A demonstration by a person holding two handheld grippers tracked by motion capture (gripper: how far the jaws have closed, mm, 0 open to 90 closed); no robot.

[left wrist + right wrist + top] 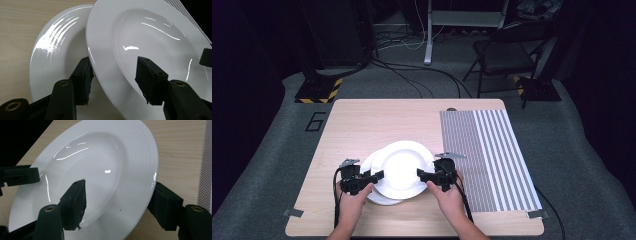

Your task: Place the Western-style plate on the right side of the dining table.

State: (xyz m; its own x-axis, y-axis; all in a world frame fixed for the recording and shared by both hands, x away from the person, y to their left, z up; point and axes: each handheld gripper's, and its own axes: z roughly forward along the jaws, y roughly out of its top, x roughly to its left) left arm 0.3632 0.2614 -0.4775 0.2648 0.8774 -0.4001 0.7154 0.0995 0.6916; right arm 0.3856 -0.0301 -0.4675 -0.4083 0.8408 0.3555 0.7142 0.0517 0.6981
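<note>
Top plate (402,169) sits tilted on the bottom plate (379,196) near the table's (362,125) front edge. Left claw (374,176) straddles its rim, jaws apart, not pinching. Right claw (424,175) is also open around the opposite rim.

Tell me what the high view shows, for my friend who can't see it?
Two white plates, the top plate overlapping a lower plate, sit on a wooden table. A person's hands reach in from below: the left gripper and right gripper flank the top plate's rim. A striped mat lies to the right.
</note>
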